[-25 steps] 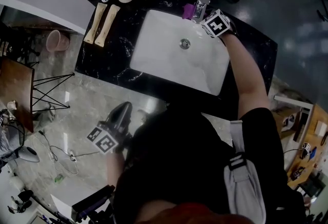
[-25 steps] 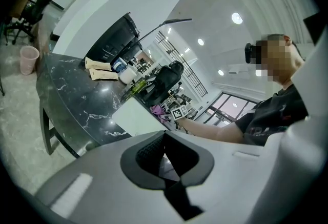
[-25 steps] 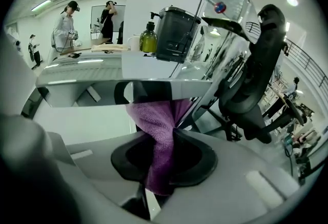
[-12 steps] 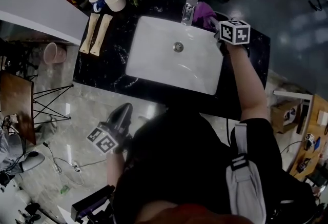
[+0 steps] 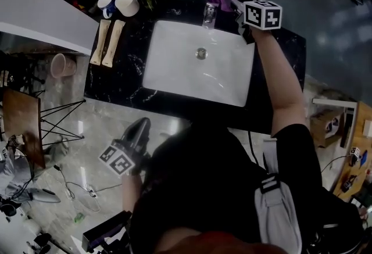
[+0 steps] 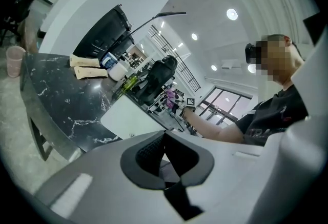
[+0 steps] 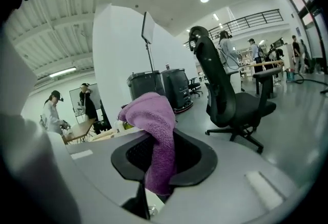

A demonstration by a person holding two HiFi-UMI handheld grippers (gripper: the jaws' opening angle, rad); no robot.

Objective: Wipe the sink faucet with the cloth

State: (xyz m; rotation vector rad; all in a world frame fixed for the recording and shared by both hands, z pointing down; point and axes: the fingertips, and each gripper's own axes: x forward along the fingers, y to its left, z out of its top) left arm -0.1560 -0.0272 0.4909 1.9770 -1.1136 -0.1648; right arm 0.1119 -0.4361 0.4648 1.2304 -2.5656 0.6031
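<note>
Countertop [image 5: 116,67] of black marble carries the white sink [image 5: 174,72], with the faucet [image 5: 210,10] at its far rim. The right gripper [image 7: 159,159] is clamped on the purple cloth [image 7: 156,130], raised just beside the faucet and seemingly clear of it. The left gripper [image 6: 165,154] hangs well apart from the sink, its jaws pressed together on nothing.

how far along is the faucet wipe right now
Done: the cloth is picked up, pinched in the right claw. In hand: it is held up by the top of the faucet at the far edge of the sink; whether they touch can't be told. The left claw is shut, empty, away from the sink. Left: the wiping itself, as nothing shows the faucet is clean yet.
</note>
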